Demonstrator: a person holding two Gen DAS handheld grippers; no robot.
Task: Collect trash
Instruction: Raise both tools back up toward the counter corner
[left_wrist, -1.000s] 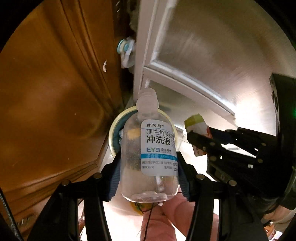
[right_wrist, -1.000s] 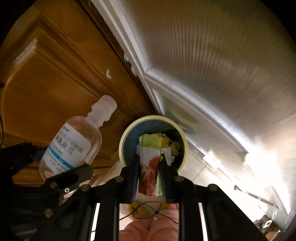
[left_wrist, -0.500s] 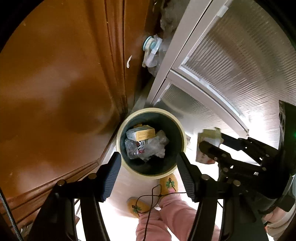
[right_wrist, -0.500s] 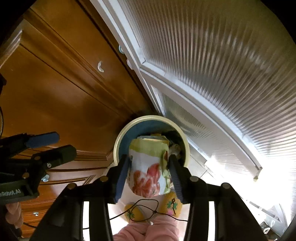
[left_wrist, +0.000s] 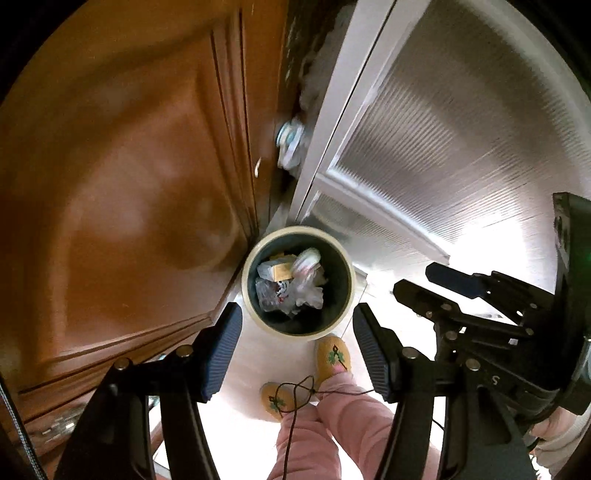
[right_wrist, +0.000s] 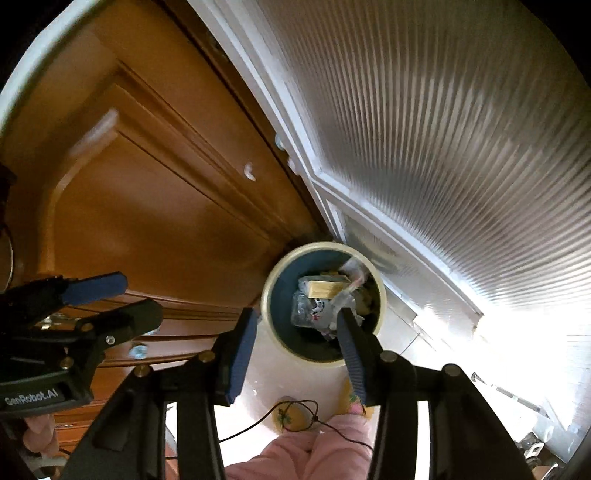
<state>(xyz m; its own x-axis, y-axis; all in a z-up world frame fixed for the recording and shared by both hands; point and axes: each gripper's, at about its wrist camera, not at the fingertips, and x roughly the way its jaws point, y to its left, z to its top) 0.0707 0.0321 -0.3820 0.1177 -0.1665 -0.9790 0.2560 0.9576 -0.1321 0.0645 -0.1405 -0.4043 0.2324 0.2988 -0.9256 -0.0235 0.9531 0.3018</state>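
- Left wrist view: the left gripper (left_wrist: 297, 352) was seen pointed steeply down with its jaws spread and nothing between them.
- The bin (left_wrist: 255, 308), round with a cream rim, was seen on the pale floor at 12 o'clock from the fingertips, tucked in the corner between the wooden cabinet (left_wrist: 129, 184) and the ribbed glass door (left_wrist: 461, 147).
- Trash (left_wrist: 291, 284) was seen inside the bin: a clear bottle, a small box and crumpled wrappers.
- The right gripper (left_wrist: 410, 280) was seen at 3 o'clock of the bin, its jaws parted and empty.
- Yellow slippers (left_wrist: 332, 356) and pink trouser legs (left_wrist: 332, 435) were seen at 6 o'clock of the bin.
- Right wrist view: the right gripper (right_wrist: 295, 343) was seen with its jaws apart, having just been opening, with nothing held; the bin (right_wrist: 273, 280) lay below, at 12 o'clock.
- The trash (right_wrist: 321, 295) was seen in the bin, blurred at its top.
- The left gripper (right_wrist: 142, 301) was seen at 9 o'clock, spread, in front of the cabinet (right_wrist: 147, 184).
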